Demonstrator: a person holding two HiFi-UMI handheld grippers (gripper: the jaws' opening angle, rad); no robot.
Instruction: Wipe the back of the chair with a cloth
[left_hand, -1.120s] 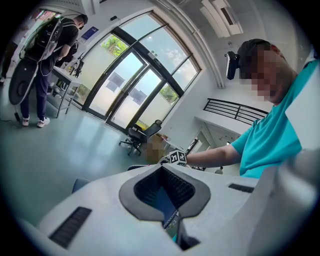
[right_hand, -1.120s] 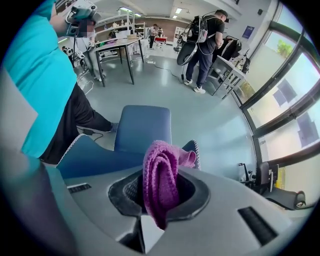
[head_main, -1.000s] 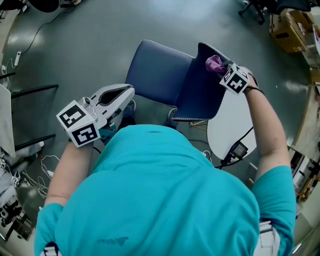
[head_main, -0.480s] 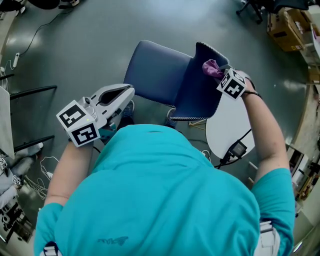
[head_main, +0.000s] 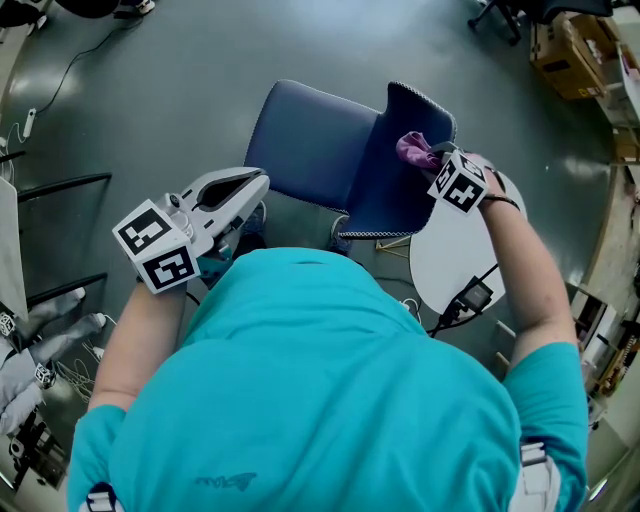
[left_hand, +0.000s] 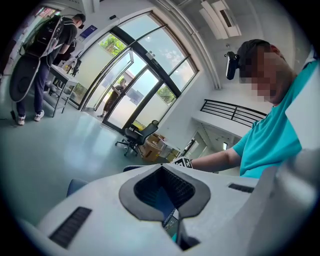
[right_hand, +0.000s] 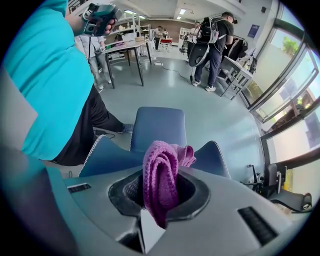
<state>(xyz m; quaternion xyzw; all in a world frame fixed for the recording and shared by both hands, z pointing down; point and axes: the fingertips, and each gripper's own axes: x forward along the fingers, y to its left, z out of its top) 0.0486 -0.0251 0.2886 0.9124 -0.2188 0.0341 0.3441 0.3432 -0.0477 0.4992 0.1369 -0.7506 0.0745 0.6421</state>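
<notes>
The person is standing over the blue chair (head_main: 310, 150) and is holding the right gripper (head_main: 432, 160) up at the chair back (head_main: 395, 185). Its jaws are clenching a bunched purple cloth (head_main: 412, 150), so that a fat fold is sticking out in front to serve as the wiping pad. The cloth is sitting near the top edge of the back, on the face toward the seat. From above it seems to be pressing on the fabric, though I am not able to confirm real contact. The left gripper (head_main: 255, 183) is hanging by the seat's near corner, well apart from the cloth, jaws closed on nothing and apparently parked out of the way. A white round table (head_main: 455, 255) is standing just behind the chair back. I am judging the wiping to be under way, with most of the back left to cover.
</notes>
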